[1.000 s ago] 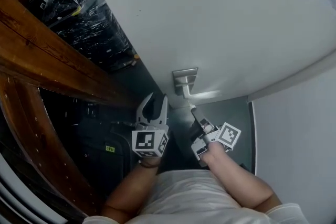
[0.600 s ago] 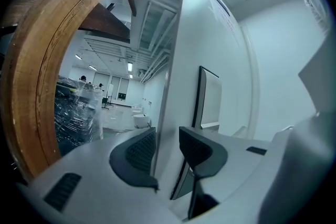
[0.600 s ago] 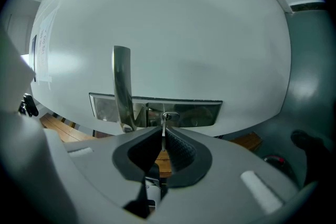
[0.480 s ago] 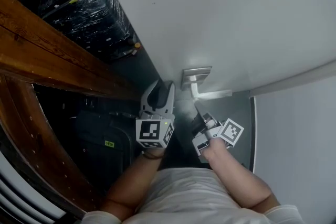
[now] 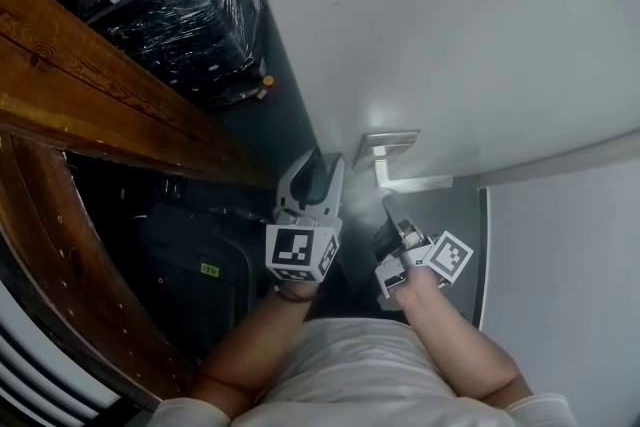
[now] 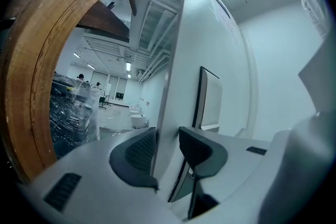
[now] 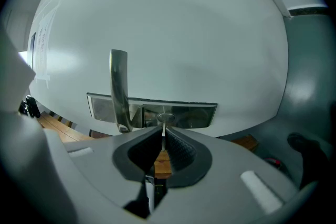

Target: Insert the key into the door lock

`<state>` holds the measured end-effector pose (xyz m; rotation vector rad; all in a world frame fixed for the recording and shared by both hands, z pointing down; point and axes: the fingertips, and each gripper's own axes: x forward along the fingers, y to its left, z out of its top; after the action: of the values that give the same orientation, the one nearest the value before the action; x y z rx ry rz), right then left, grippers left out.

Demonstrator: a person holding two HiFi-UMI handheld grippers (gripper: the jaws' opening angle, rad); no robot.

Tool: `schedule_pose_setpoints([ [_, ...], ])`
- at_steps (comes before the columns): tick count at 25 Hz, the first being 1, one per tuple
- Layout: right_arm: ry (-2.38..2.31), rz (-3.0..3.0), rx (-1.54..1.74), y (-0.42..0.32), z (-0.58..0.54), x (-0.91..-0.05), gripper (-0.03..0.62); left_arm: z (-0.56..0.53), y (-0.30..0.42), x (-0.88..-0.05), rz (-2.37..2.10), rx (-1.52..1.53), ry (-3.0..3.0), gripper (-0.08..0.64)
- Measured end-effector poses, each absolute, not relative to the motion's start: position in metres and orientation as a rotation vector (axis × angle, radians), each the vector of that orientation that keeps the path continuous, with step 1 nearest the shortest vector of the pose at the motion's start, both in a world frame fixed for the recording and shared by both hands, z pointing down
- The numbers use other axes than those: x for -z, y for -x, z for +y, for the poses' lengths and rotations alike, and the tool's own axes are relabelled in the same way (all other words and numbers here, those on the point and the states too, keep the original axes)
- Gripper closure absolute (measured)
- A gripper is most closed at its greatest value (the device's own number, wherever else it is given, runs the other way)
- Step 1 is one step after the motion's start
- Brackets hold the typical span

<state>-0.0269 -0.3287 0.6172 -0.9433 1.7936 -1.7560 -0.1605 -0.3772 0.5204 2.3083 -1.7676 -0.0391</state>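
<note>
The white door [image 5: 450,35] carries a steel lock plate [image 5: 390,147] with a lever handle [image 5: 415,183]. In the right gripper view the plate [image 7: 199,115] shows its keyhole [image 7: 166,117] dead ahead, beside the handle [image 7: 118,89]. My right gripper [image 7: 164,139] is shut on a thin key [image 7: 164,131] whose tip is at the keyhole. In the head view this gripper [image 5: 390,213] sits just below the plate. My left gripper [image 5: 316,177] stands open at its widest, straddling the door's free edge [image 6: 169,113], with a pad close on each side.
A curved wooden beam [image 5: 100,105] runs along the left, with dark plastic-wrapped goods [image 5: 170,5] behind it. A grey wall [image 5: 560,295] borders the door on the right. In the left gripper view a lit room [image 6: 121,107] lies beyond the door's edge.
My left gripper has moved forward to the door's edge, so the edge now stands between its jaws. The right gripper with the key has stayed by the lock plate.
</note>
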Motion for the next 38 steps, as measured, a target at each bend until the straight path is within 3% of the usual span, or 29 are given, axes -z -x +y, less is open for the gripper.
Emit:
schedule_pose_setpoints([
  [38,0.808,1.602,1.706,0.055,-0.362,-0.623,0.568,-0.381,0.163,-0.521,-1.769,0.077,-2.309,0.436],
])
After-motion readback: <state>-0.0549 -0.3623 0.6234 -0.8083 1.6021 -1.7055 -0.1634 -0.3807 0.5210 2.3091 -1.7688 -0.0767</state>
